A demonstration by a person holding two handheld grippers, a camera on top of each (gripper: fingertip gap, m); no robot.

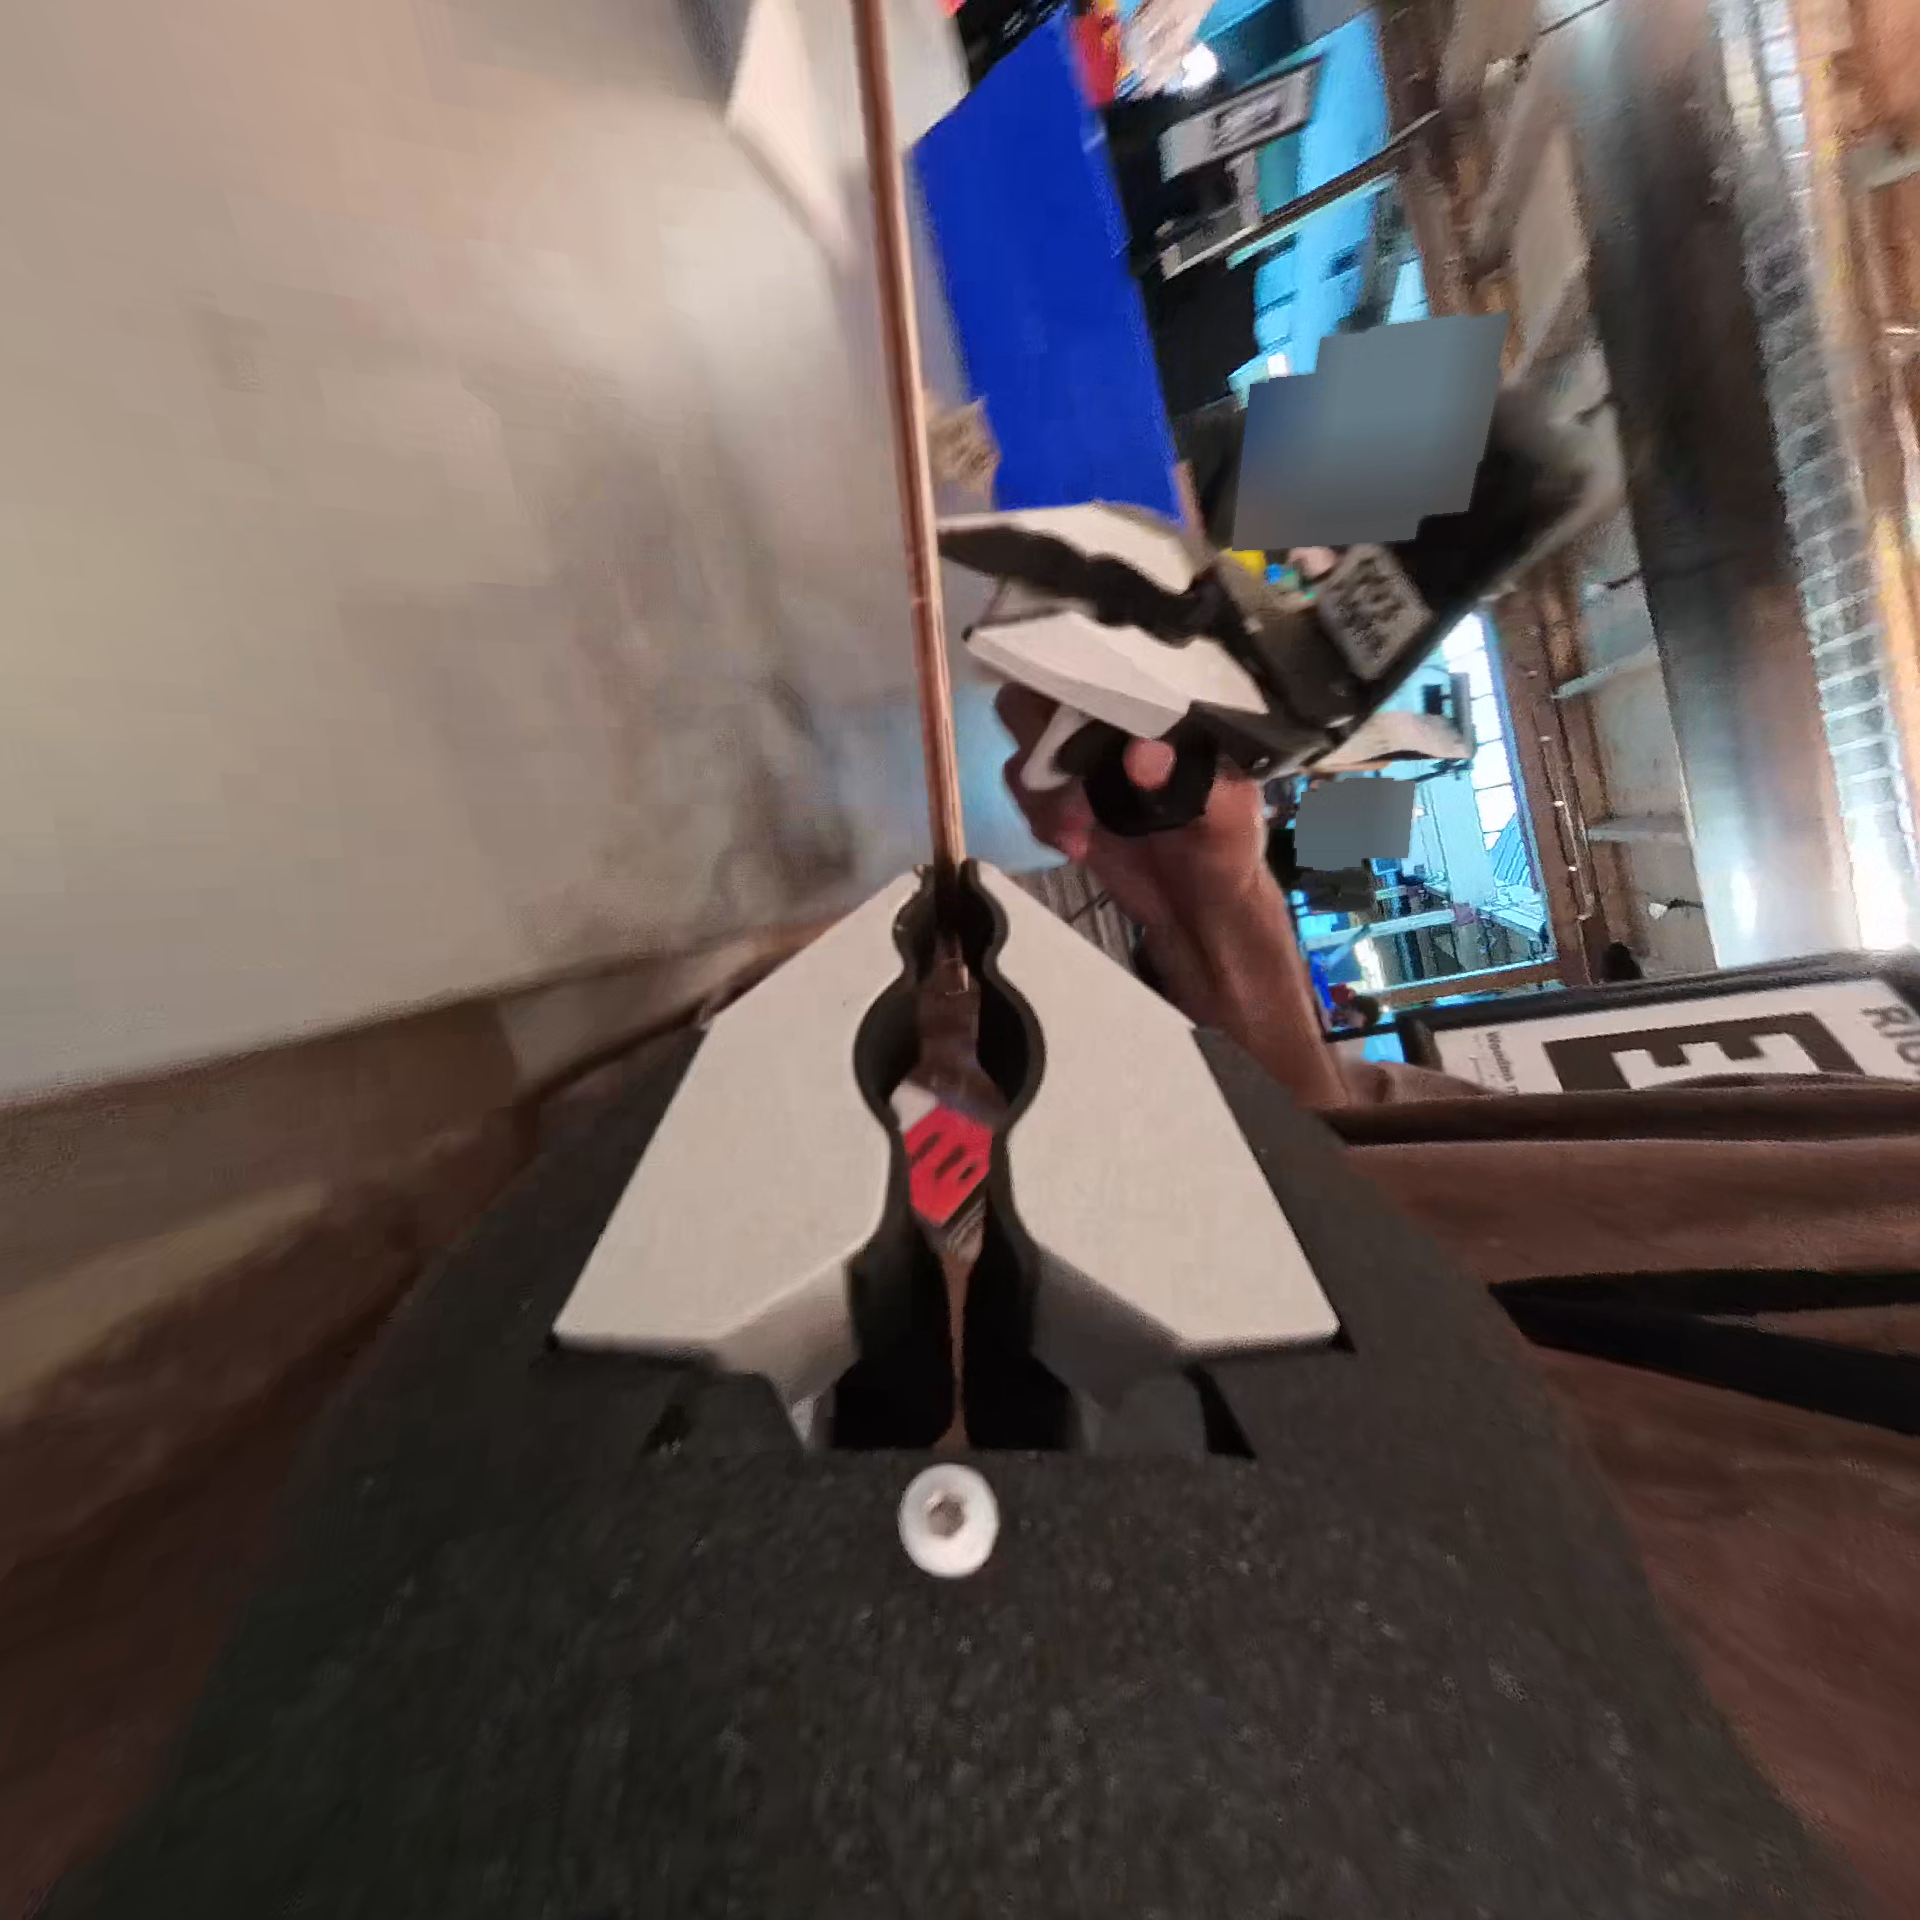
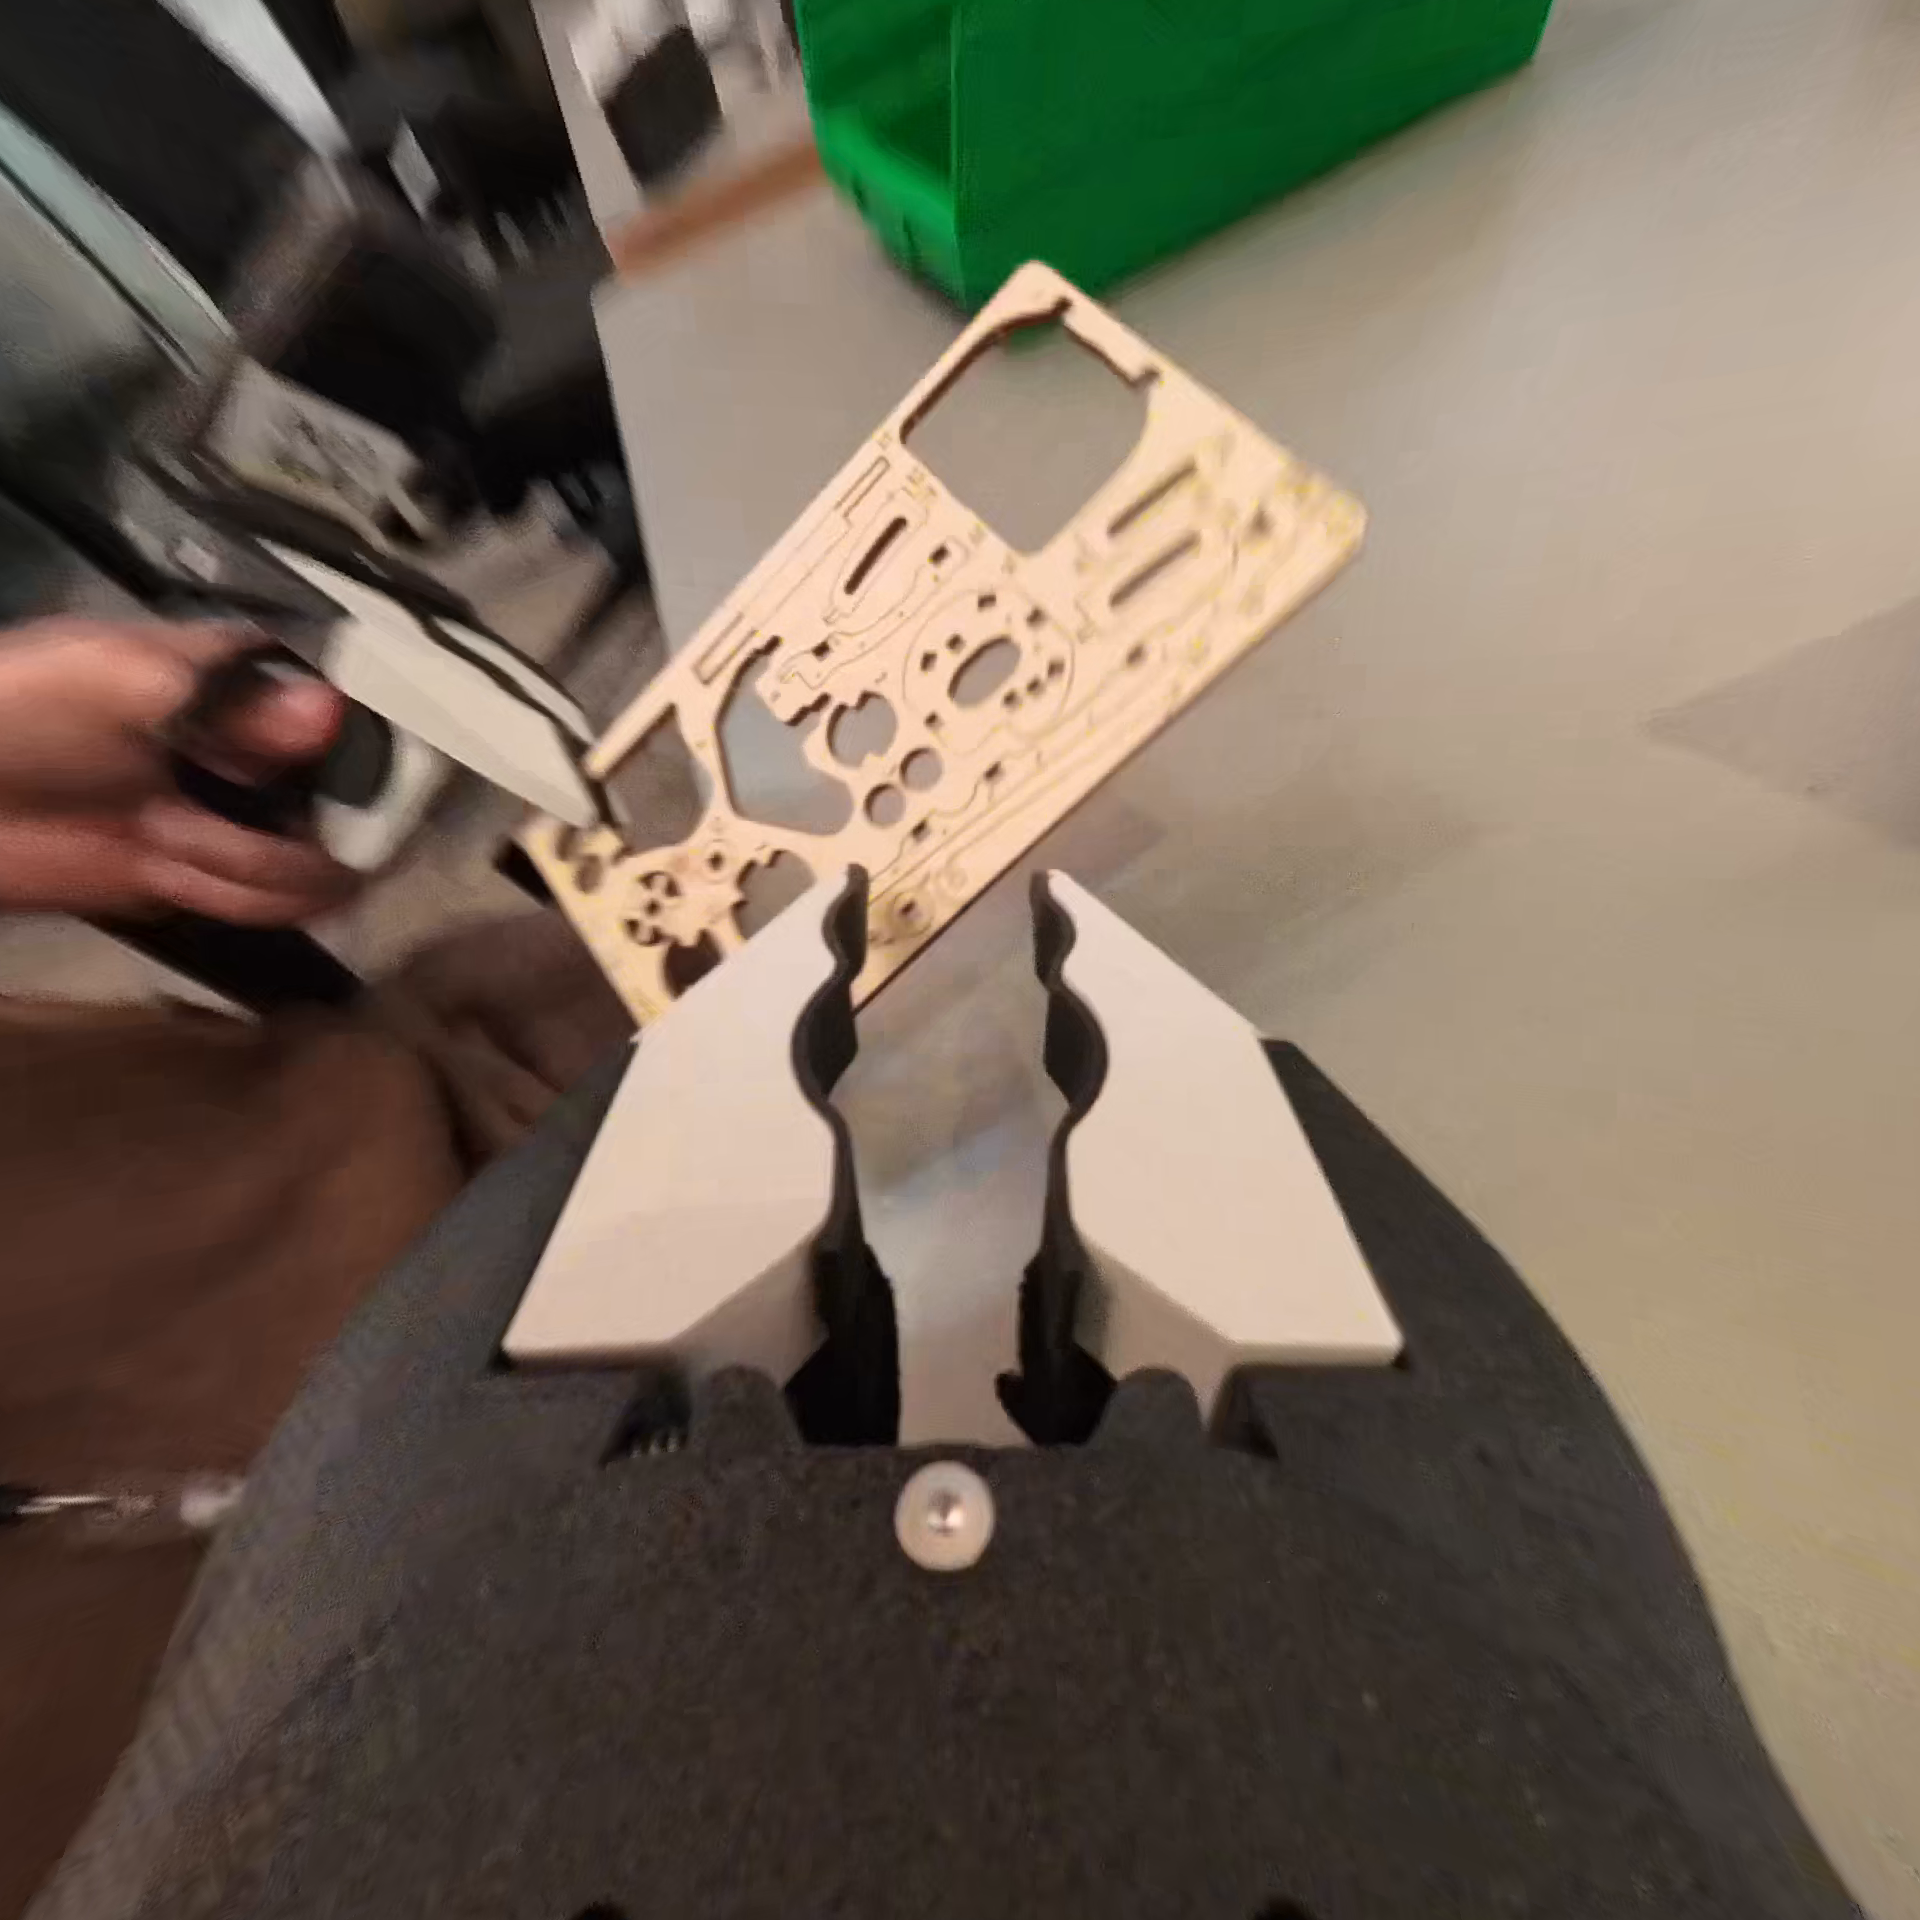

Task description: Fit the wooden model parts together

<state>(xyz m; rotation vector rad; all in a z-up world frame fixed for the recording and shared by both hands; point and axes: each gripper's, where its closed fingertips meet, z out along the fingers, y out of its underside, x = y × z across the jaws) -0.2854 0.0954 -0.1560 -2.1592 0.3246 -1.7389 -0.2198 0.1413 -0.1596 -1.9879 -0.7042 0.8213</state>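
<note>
A thin laser-cut wooden sheet (image 2: 997, 644), with many part outlines and several empty cut-outs, is held in the air above the grey table. My left gripper (image 1: 948, 894) is shut on its edge; in the left wrist view the sheet (image 1: 904, 416) shows edge-on as a thin brown line running upward. In the right wrist view the left gripper (image 2: 587, 800) pinches the sheet's lower left corner. My right gripper (image 2: 948, 904) is open and empty, its fingertips just in front of the sheet's lower edge. In the left wrist view the right gripper (image 1: 987, 592) hangs close to the sheet's right side.
A green plastic bin (image 2: 1164, 135) stands on the grey table (image 2: 1558, 935) behind the sheet. A blue panel (image 1: 1039, 312) and cluttered shelves lie beyond. A person's hand (image 1: 1143, 862) and brown sleeve (image 1: 1662, 1351) hold the grippers.
</note>
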